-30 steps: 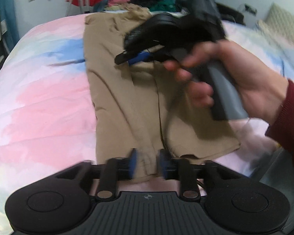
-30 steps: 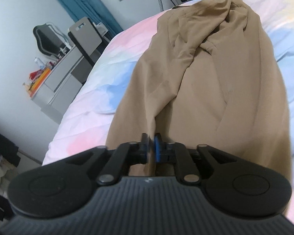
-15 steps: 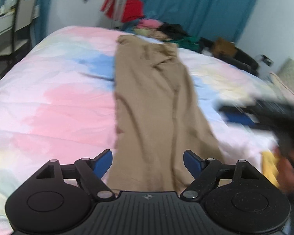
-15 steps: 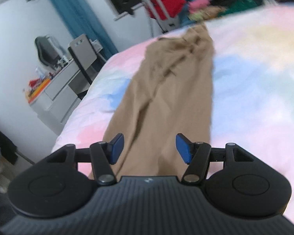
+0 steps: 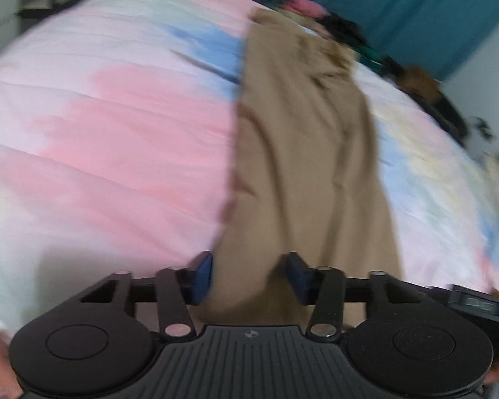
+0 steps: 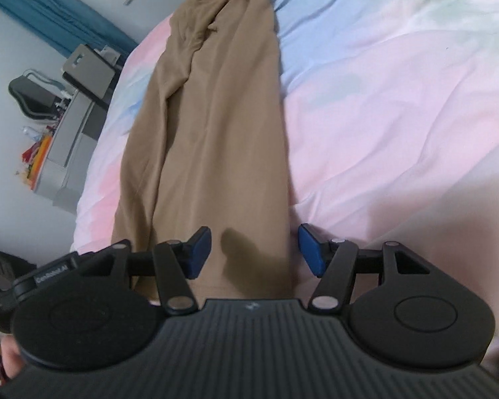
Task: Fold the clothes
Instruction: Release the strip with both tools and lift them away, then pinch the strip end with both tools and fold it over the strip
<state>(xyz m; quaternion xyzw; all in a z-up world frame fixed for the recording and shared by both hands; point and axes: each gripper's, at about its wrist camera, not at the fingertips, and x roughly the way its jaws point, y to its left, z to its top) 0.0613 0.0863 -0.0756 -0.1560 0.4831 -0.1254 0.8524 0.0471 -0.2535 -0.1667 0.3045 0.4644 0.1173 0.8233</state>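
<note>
Tan trousers [image 5: 302, 153] lie folded lengthwise along a pastel bedspread [image 5: 116, 139], waist at the far end and hems near me. They also show in the right wrist view [image 6: 213, 126]. My left gripper [image 5: 249, 277] is open and empty just above the near left hem corner. My right gripper [image 6: 254, 249] is open and empty, its jaws straddling the near right edge of the hem. The left wrist view is blurred by motion.
The bedspread [image 6: 399, 106] extends wide on both sides of the trousers. A pile of clothes [image 5: 316, 3] sits at the far end before a teal curtain [image 5: 415, 3]. A grey desk with clutter [image 6: 63, 139] and a chair [image 6: 89, 69] stand beside the bed.
Both grippers opened from shut and dropped toward the near hem of the trousers. The right gripper swung out of the left view and now sits beside the left one.
</note>
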